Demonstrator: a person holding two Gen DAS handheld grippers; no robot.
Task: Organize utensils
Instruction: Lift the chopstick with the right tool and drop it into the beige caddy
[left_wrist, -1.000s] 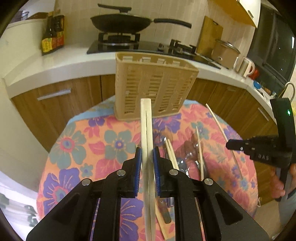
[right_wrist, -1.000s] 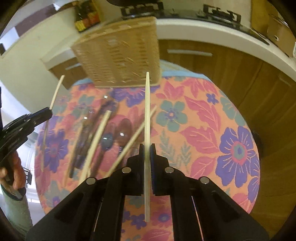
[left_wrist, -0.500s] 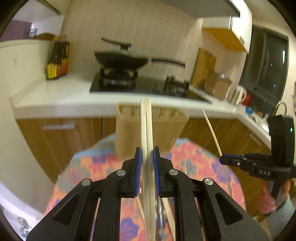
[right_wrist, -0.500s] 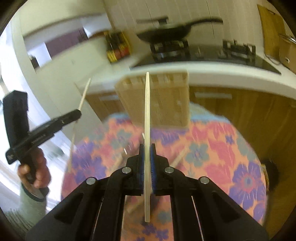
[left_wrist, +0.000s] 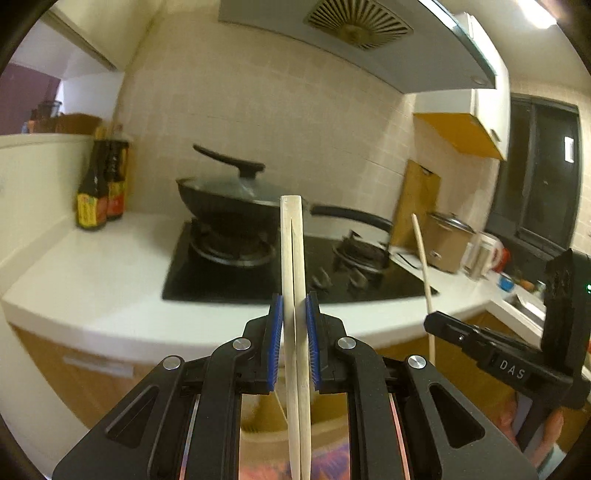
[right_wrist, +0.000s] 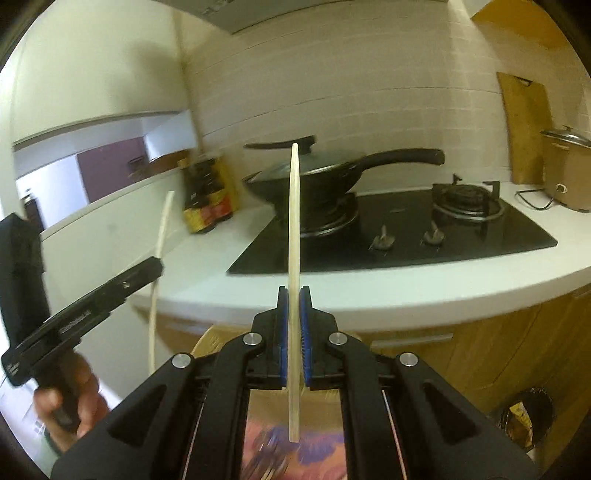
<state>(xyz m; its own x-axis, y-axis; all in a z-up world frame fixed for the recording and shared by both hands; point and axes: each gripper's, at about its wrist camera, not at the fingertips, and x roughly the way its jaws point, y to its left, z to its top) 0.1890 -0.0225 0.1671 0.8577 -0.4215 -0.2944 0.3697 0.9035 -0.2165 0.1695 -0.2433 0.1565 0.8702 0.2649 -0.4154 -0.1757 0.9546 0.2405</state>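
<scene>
The left gripper (left_wrist: 294, 317) clamps a pair of chopsticks (left_wrist: 292, 251) at frame centre, tips before the wok (left_wrist: 229, 201). The right gripper (right_wrist: 294, 314) pinches a single chopstick (right_wrist: 294, 229), upright above the countertop edge (right_wrist: 443, 295); the floral tablecloth (right_wrist: 295, 443) shows low between its arms.

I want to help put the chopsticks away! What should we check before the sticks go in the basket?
1. Left gripper shut on its chopstick pair: ok.
2. Right gripper shut on its single chopstick: ok.
3. Sticks standing upright, not slipping: ok.
4. Grippers apart, not bumping: ok.
5. Basket openings in sight: not ok, only a beige edge shows low down.
6. Sticks lined up over a slot: cannot tell.
</scene>
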